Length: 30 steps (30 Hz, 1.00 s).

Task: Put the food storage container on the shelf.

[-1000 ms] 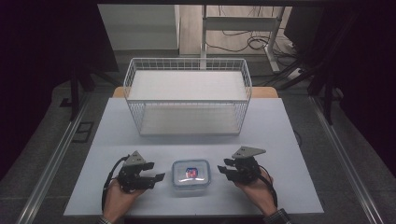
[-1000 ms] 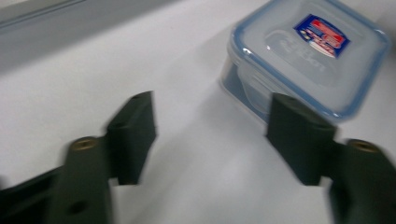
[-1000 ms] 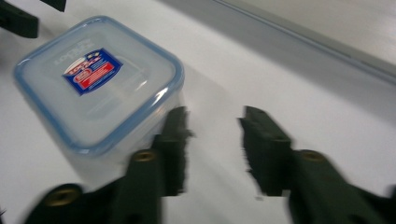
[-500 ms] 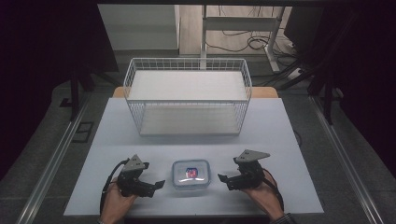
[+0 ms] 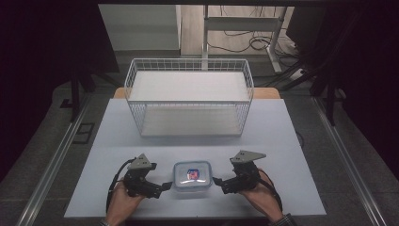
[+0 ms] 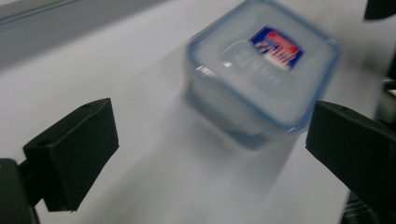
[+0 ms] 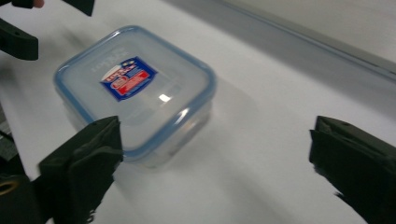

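On the near edge of the pale grey worktop (image 5: 291, 141), right in front of you, sits the small square clear plastic container with a blue-rimmed lid and a red and blue label (image 5: 191, 175). It stands upright, lid on, between your two hands and well apart from the white wire basket (image 5: 188, 96) that stands at the middle of the worktop, farther from you.

Your left claw (image 5: 162, 187) lies just to the left of the container, its tips pointing toward the container's side. In the left gripper view its two black jaws stand spread wide, with the container (image 6: 261, 70) ahead of them and nothing between them; it is blurred there.

Your right claw (image 5: 220, 182) lies just to the right of the container, also aimed at it. In the right gripper view its jaws are spread wide too, and the container (image 7: 135, 88) sits ahead, nearer to the jaw at the left of that view. Whether that jaw touches the container's corner, you cannot tell.

Both hands rest low on the worktop, one either side.
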Motion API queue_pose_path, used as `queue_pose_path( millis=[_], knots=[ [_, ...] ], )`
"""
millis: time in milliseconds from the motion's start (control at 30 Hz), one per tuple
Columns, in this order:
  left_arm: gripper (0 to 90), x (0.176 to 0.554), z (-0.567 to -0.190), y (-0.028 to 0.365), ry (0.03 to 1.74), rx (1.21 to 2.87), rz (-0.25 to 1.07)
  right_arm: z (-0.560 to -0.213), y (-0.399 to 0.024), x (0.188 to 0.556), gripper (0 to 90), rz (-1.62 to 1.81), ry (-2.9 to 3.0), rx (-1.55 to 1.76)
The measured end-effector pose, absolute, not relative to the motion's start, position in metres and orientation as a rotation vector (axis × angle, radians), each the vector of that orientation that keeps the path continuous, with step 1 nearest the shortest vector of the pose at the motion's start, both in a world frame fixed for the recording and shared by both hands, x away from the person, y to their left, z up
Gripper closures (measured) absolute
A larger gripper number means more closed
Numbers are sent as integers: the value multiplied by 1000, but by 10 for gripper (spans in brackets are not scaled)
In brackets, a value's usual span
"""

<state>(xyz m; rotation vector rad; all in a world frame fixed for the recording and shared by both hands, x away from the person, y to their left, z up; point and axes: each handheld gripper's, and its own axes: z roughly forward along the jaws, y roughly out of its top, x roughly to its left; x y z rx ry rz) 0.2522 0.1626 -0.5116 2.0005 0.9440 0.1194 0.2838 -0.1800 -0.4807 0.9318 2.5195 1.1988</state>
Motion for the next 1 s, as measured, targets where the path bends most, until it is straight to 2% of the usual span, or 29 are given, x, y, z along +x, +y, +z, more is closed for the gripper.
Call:
queue_pose_path(
  millis=[100, 367, 600, 667, 767, 1000],
  knots=[
    [23, 257, -510, 154, 924, 1997, 62, -480, -172, 282, 1, 1206, 2537, 926],
    [24, 271, -519, 138, 942, 2035, 11, -487, -153, 289, 15, 1221, 2630, 952],
    [26, 274, -532, 131, 948, 2042, -148, -506, -143, 299, 89, 1251, 2751, 1068],
    [64, 268, -534, 121, 923, 2108, -131, -508, -140, 297, 102, 1243, 2784, 1070],
    [75, 259, -530, 111, 909, 2193, -28, -511, -137, 290, 98, 1181, 2804, 1036],
    [181, 255, -523, 133, 931, 2002, -177, -500, -151, 283, 232, 1279, 2744, 1068]
  ],
)
